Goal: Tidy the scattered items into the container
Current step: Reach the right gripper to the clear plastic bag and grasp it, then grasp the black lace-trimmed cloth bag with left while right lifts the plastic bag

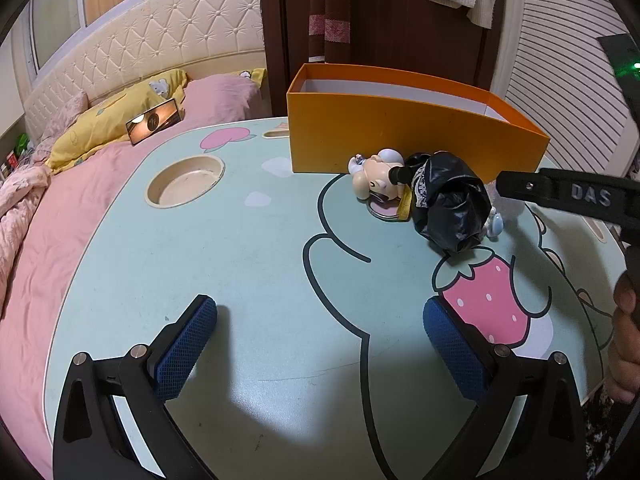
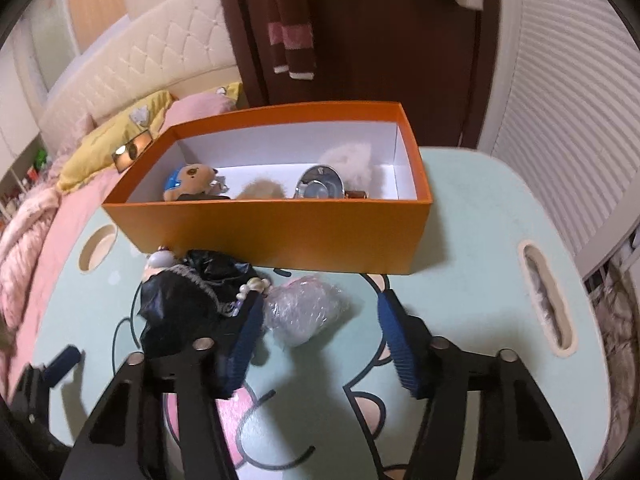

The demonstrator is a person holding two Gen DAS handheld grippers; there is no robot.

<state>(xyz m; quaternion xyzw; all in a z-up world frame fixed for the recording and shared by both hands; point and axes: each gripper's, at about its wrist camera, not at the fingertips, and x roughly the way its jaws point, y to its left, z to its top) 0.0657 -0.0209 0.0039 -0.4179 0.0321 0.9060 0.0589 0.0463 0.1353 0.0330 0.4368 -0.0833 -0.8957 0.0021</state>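
Note:
An orange box (image 1: 400,136) (image 2: 280,232) stands at the table's far side. It holds a teddy bear (image 2: 192,182), a metal cup (image 2: 320,186) and fluffy white and beige pieces. In front of it lie a black plastic bag (image 1: 452,208) (image 2: 180,300), a cartoon figurine (image 1: 376,178) (image 2: 160,260) and a clear bubble-wrap bundle (image 2: 304,308). My right gripper (image 2: 320,298) is open; the bundle lies between its blue pads, close to the left pad and clear of the right pad. One of its black fingers (image 1: 560,196) shows beside the bag. My left gripper (image 1: 320,308) is open and empty above the near table.
The mint table has a round cup recess (image 1: 186,180) at the left and a handle slot (image 2: 548,300) at the right. A bed with pink bedding (image 1: 80,220) borders the left side. A person's hand (image 1: 628,340) is at the right edge. A dark door stands behind the box.

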